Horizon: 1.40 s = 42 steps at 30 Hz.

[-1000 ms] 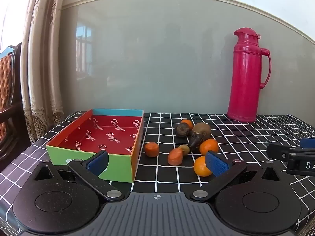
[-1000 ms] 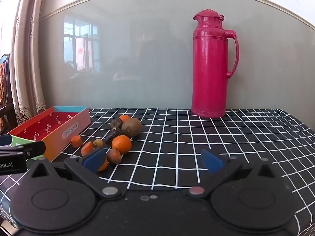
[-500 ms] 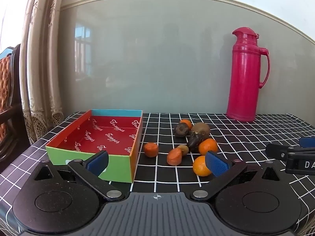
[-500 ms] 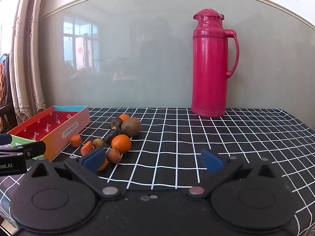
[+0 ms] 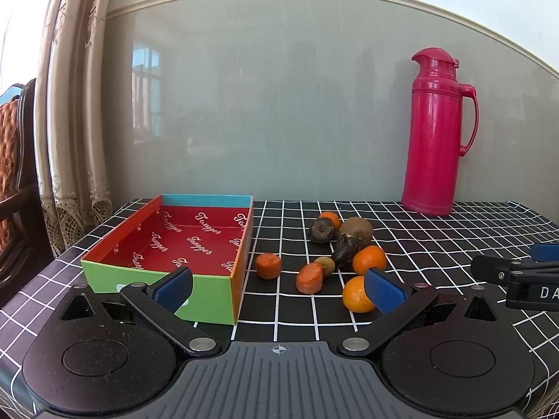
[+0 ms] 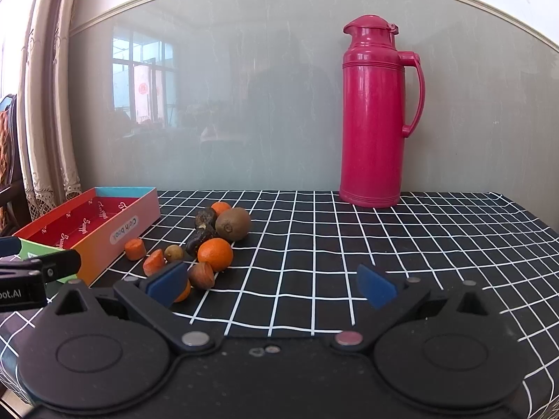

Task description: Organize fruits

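Orange, brown and dark fruits [image 5: 335,258] lie loose in a small heap on the tabletop [image 6: 349,244], none of them in the box [image 5: 195,241] yet, so by my reading the sorting has not begun and the step in hand is the approach to a first pick.

From the left tool [image 5: 277,288] the heap sits ahead and a little right. One orange [image 5: 356,295] lies right by its right-hand pad, though whether they touch I cannot tell. A carrot-coloured chunk [image 5: 309,279] and a second stub [image 5: 268,265] lie just ahead between the pads. The box is ahead to the left, its near green wall close behind the left-hand pad. This tool's jaws stand wide apart and grip nothing.

From the right tool [image 6: 270,284] the heap is ahead to the left, a brown nut-like fruit [image 6: 202,275] nearest, then an orange [image 6: 215,254] and a kiwi [image 6: 233,224] farther on. Its jaws too are spread wide and empty.

A first pick seems to call for closing on one outlying piece without nudging its neighbours, as the middle fruits touch one another and round ones may roll.

Room is generous: bare tabletop stretches to the right of the heap, a pink flask [image 6: 375,115] stands well apart at the back by the wall, and the tabletop's edges fall away at far left and right. Both tools sit near each other, so crossing paths is the chief risk.
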{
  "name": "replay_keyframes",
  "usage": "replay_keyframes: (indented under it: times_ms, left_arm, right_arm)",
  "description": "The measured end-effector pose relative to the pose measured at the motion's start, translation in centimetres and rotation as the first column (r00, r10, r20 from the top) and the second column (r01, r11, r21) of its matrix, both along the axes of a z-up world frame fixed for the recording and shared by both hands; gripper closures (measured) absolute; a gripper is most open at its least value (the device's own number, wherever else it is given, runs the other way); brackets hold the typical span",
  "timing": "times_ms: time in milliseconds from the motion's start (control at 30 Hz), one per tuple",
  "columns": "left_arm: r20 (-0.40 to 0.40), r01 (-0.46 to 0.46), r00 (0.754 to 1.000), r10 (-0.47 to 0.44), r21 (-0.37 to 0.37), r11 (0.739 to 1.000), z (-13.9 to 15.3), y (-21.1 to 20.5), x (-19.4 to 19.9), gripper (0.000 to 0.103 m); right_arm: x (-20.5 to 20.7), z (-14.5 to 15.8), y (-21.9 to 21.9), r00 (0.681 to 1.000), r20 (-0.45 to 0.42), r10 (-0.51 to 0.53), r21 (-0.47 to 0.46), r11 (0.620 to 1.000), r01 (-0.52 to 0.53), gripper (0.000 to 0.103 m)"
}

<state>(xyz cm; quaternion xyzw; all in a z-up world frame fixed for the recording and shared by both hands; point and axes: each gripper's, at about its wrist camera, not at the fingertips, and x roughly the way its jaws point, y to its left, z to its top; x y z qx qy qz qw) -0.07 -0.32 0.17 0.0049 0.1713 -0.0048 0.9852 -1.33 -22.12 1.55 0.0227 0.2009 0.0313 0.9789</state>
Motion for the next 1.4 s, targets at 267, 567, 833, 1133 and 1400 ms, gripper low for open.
replay_keyframes:
  times_ms: [267,567,833,1133,1400]
  left_arm:
    - [0.000,0.001,1.000,-0.001,0.000,1.000,-0.10,0.02,0.03,0.000]
    - [0.000,0.002,1.000,-0.002,0.000,1.000,-0.10,0.08,0.05,0.000]
    - [0.001,0.001,1.000,0.000,-0.001,1.000,-0.10,0.09,-0.05,0.000]
    - [0.002,0.001,1.000,-0.001,-0.003,1.000,-0.06,0.13,-0.03,0.000]
    - [0.001,0.001,1.000,-0.001,-0.003,1.000,-0.09,0.10,-0.05,0.000]
  right_arm:
    - [0.22,-0.13,0.12,1.000,-0.003,0.001,0.001,1.000,-0.001,0.000]
    - [0.02,-0.04,0.12,1.000,-0.002,0.001,0.002,1.000,-0.001,0.000]
    - [0.02,0.05,0.09,1.000,-0.004,0.002,0.001,1.000,-0.002,0.000]
    - [0.03,0.05,0.13,1.000,-0.005,0.002,0.000,1.000,-0.002,0.000]
    - [0.02,0.04,0.11,1.000,-0.005,0.003,0.001,1.000,-0.003,0.000]
